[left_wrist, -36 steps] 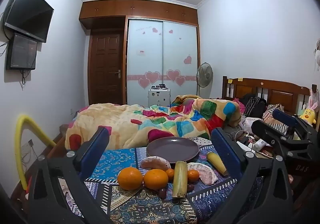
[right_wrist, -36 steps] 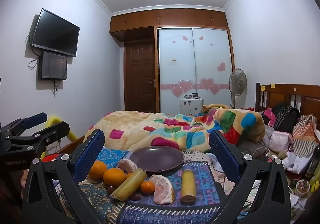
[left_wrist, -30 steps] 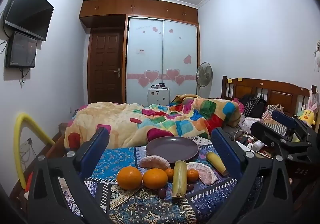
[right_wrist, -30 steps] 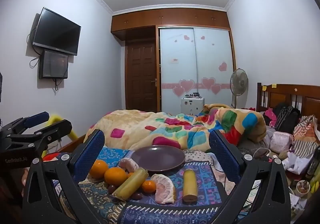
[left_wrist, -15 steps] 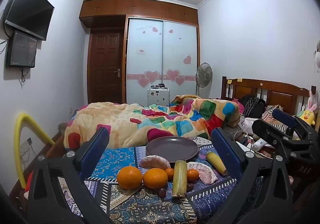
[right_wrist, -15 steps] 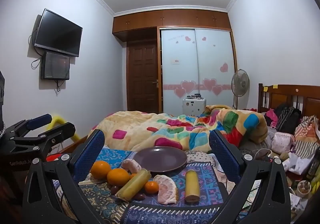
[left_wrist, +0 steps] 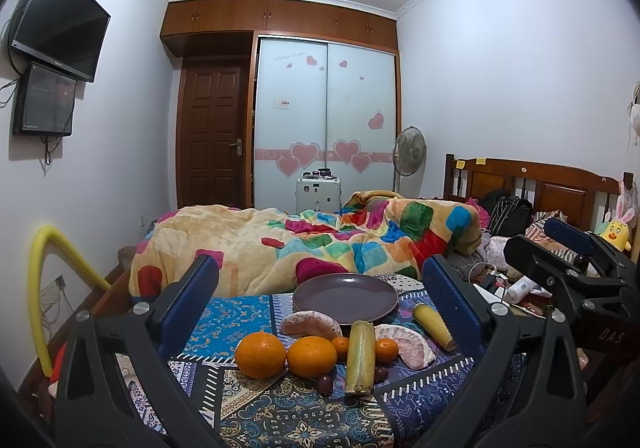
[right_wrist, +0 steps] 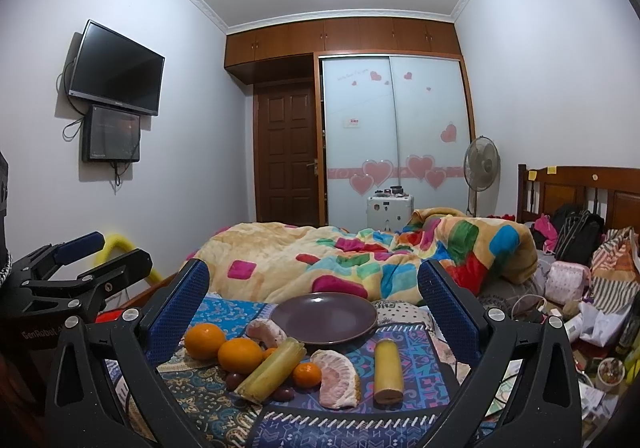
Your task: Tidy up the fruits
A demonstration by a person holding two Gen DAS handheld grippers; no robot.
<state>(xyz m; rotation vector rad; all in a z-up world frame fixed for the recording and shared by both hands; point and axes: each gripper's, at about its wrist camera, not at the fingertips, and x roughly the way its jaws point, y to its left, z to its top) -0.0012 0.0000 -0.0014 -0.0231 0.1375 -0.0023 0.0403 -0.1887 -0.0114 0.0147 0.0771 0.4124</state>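
Left gripper (left_wrist: 320,288): jaws spread wide, blue pads (left_wrist: 188,300) apart with nothing between them, held above the near edge of a patterned cloth (left_wrist: 280,408). Right gripper (right_wrist: 312,288): jaws likewise spread wide and holding nothing; its black frame also shows at the right edge of the left wrist view, and the left gripper's frame at the left edge of the right wrist view. Framed between both pairs of fingers lies the fruit, all on the cloth and none on the plate: 2 large oranges (left_wrist: 260,354) side by side and touching, a pale green-yellow stalk piece (left_wrist: 360,356) lying lengthwise beside them, 2 small tangerines (left_wrist: 386,350) on either side of that stalk, dark grapes (left_wrist: 325,382) at the near ends of the oranges and stalk, 2 peeled pomelo segments (left_wrist: 404,344), 1 just behind the oranges and 1 to the right of the stalk, and a 2nd yellow stalk piece (right_wrist: 387,368) lying apart at the right. Behind the fruit sits a purple plate (left_wrist: 346,298), bare, its near rim close to the rear pomelo segment. Beyond the plate: a bed with a multicoloured quilt (left_wrist: 320,240), a wooden headboard (left_wrist: 540,184), a standing fan (left_wrist: 409,146), a heart-decorated wardrobe (left_wrist: 326,120), a brown door (left_wrist: 214,136) and a wall-mounted television (left_wrist: 60,20).
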